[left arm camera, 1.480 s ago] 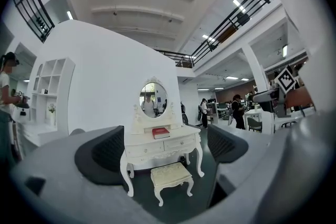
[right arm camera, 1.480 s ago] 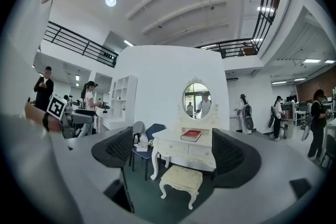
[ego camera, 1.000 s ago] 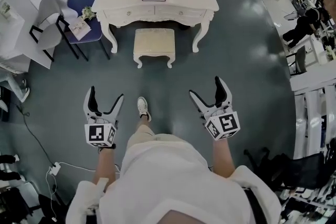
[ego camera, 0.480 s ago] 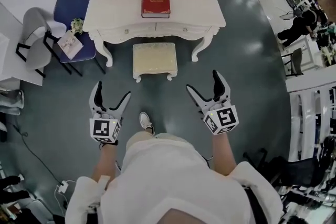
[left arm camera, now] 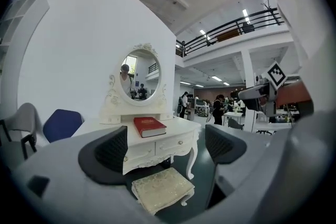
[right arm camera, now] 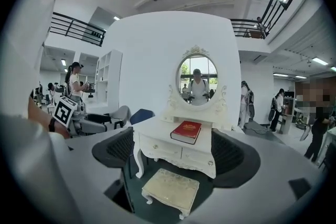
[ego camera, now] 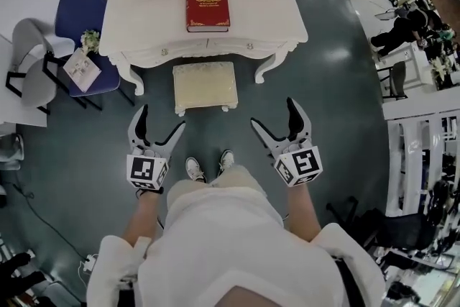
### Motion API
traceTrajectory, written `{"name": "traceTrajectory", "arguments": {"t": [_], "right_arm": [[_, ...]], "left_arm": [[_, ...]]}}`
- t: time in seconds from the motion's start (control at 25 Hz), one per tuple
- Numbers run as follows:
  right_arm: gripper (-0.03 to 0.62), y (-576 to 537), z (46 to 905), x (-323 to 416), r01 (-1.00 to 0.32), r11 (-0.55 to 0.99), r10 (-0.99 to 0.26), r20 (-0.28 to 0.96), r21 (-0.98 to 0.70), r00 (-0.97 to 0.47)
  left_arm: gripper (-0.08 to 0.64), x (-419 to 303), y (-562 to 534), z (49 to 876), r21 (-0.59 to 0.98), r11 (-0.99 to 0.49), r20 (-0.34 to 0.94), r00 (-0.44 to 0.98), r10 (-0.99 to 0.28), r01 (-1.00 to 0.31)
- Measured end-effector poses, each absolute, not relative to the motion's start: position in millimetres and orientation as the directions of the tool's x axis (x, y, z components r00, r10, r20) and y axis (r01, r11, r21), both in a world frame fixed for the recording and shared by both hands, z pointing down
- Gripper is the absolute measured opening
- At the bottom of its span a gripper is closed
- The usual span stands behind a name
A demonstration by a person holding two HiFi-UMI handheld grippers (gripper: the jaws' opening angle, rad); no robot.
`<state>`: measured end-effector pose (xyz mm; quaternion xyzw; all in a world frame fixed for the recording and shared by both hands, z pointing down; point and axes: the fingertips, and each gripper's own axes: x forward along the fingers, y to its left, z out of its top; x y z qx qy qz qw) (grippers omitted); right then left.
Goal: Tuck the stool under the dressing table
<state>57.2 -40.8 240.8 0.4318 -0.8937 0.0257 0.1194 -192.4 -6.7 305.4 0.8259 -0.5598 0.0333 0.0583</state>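
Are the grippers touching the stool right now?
Apart. Head view shows bare floor between the stool and the left gripper and right gripper, both open.

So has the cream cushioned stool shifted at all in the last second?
No. The cream cushioned stool sits in front of the white dressing table, between its front legs, as before.

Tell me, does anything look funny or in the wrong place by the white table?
Only the stool: it stands out on the floor in front of the dressing table instead of tucked under it. It sits straight on its legs, and nothing looks spilled or broken.
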Motion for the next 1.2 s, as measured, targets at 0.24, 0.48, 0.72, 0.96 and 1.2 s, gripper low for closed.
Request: {"name": "traceTrajectory", "arguments": {"t": [0.24,0.48,0.72,0.96,1.2], "right_arm": [[0.443,-69.3,256.2,65.2,-0.753,0.655,-0.739,0.269,0.070,-0.618],[0.416,-95.8,291.7,72.4,-0.721,0.690,-0.694,0.335,0.055,-0.638],[0.394,-118.9,322.8,71.4,-0.713,0.701,-0.664,0.365,0.000,-0.653],[0.364,-125.4,360.3,64.6,-0.692,0.721,-0.619,0.419,-0.034,-0.665],[0.339,-129.2,448.4,63.7,-0.686,0.725,-0.564,0.515,-0.067,-0.646]], "left_arm": [[0.465,-190.4,-33.5,297.9,0.037,-0.323,0.137,0.325,-0.936,-0.946],[0.448,-190.8,-53.0,309.9,-0.029,-0.266,0.165,0.257,-0.952,-0.964],[0.426,-183.2,-67.0,354.4,-0.042,-0.247,0.233,0.231,-0.944,-0.968],[0.387,-191.1,-86.6,407.5,-0.043,-0.231,0.311,0.207,-0.928,-0.972],[0.377,-180.2,-97.6,490.4,-0.038,-0.262,0.415,0.223,-0.882,-0.964]]}}
